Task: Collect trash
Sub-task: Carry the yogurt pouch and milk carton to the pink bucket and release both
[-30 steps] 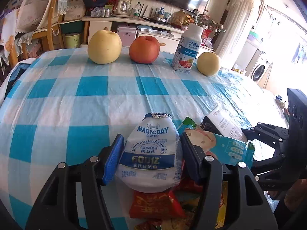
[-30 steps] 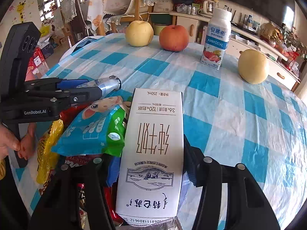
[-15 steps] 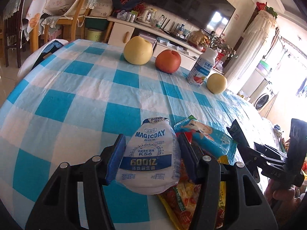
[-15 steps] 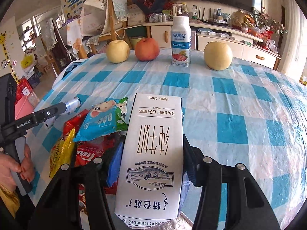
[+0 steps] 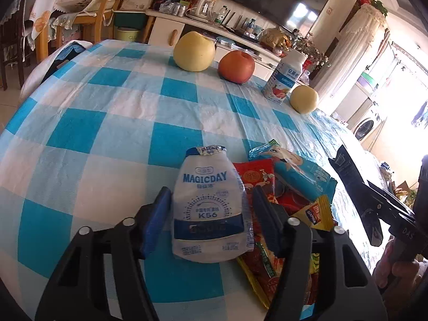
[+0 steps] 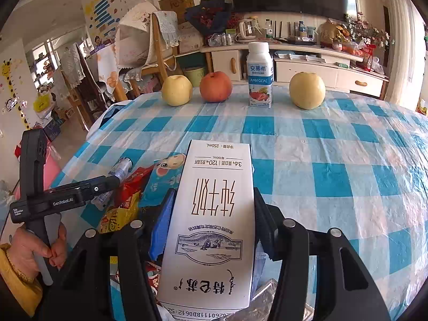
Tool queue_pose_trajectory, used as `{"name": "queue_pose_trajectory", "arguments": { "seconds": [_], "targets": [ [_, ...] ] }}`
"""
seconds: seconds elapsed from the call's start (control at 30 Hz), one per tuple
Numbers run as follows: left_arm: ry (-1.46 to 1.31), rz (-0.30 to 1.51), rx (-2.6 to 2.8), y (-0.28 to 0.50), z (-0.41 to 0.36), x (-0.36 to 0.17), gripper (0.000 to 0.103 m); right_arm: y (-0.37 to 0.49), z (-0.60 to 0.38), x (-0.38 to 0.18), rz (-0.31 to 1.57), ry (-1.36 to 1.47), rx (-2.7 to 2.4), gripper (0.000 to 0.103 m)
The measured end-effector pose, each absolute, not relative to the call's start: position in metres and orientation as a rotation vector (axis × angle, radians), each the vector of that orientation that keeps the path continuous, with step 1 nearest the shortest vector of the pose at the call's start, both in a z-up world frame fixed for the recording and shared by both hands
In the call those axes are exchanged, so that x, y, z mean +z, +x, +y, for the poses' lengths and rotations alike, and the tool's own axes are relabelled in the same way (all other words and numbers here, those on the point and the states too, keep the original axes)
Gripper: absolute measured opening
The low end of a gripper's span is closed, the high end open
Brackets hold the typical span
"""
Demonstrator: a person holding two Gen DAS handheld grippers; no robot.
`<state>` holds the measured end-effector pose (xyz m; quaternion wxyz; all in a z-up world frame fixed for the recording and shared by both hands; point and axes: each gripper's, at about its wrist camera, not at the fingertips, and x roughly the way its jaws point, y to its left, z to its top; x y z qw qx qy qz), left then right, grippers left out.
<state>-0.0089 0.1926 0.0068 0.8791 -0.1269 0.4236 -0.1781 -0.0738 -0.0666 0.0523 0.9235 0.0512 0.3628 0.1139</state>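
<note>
My left gripper is shut on a white MAGICDAY milk pouch and holds it above the checked table. My right gripper is shut on a white 250 mL milk carton, held above the table. A heap of snack wrappers lies on the table: a red packet, a blue-green cartoon packet and a yellow one. The heap also shows in the right wrist view, left of the carton, with my left gripper above it.
At the table's far edge stand a yellow pear, a red apple, a yogurt bottle and a second pear. A wooden chair and a low cabinet are behind the blue-checked tablecloth.
Both grippers have pulled back and up from the table with their items still held. The wrapper heap is more exposed, and the far fruit looks smaller.
</note>
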Motion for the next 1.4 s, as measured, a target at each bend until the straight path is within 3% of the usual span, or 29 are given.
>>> {"name": "queue_pose_trajectory", "arguments": {
  "seconds": [0.3,0.63,1.0,1.4],
  "targets": [
    [-0.293,0.871,-0.317,-0.010,0.210,0.011,0.061,-0.075,-0.031,0.064,0.721,0.108,0.264,0.056],
    [-0.420,0.684,-0.055,-0.023,0.294,0.053,0.061,-0.064,0.046,0.080,0.750,0.132,0.421,0.056],
    [-0.550,0.512,0.333,-0.054,0.406,0.082,0.061,-0.049,0.181,0.106,0.747,0.094,0.694,0.056],
    [-0.808,0.466,0.675,-0.105,0.529,0.071,0.061,-0.040,0.350,0.119,0.778,0.065,0.968,0.056]
  ]
}}
